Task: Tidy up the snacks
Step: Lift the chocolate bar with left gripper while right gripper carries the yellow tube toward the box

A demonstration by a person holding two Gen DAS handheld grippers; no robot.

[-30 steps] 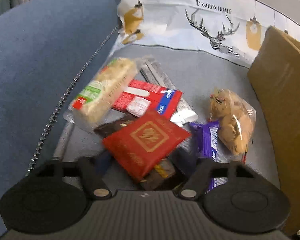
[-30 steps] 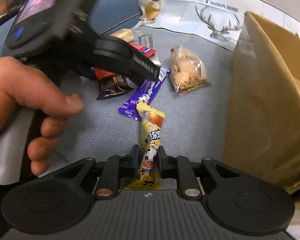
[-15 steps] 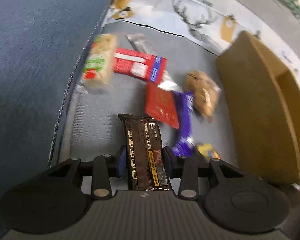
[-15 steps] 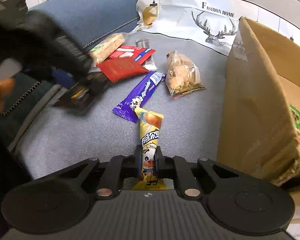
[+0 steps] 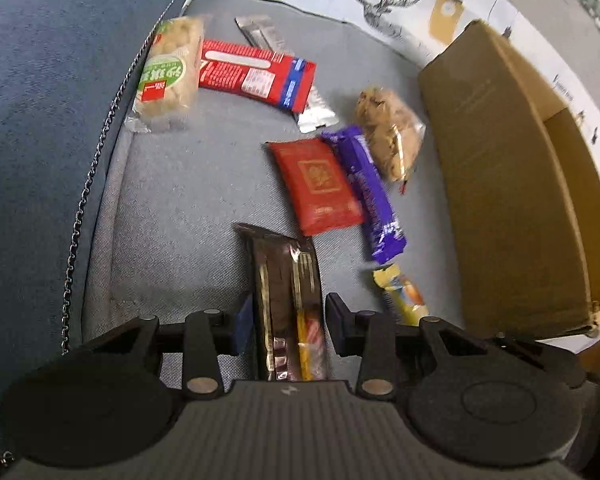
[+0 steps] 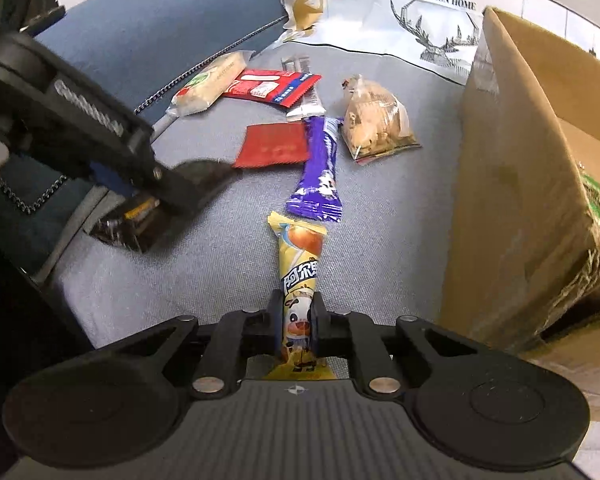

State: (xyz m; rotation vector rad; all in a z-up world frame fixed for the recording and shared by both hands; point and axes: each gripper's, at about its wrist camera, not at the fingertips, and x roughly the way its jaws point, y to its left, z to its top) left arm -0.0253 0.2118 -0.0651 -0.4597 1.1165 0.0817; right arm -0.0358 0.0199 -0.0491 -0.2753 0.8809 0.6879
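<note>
Nearest, left gripper: fingers clamped on the dark brown bar, having just closed in on it.
Right gripper: fingers pinched tight on the yellow candy stick.
Grey cushion: purple bar just beside the red packet; cookie bag beyond.
Right side: cardboard box.

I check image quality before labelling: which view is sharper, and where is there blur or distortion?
Right wrist view: mostly sharp, the print on the yellow cow-print candy stick is readable; the black left hand-held gripper is smeared. Left wrist view: softer overall, the purple candy wrapper is blurred. Both views: fisheye bending at the brown cardboard box.
</note>
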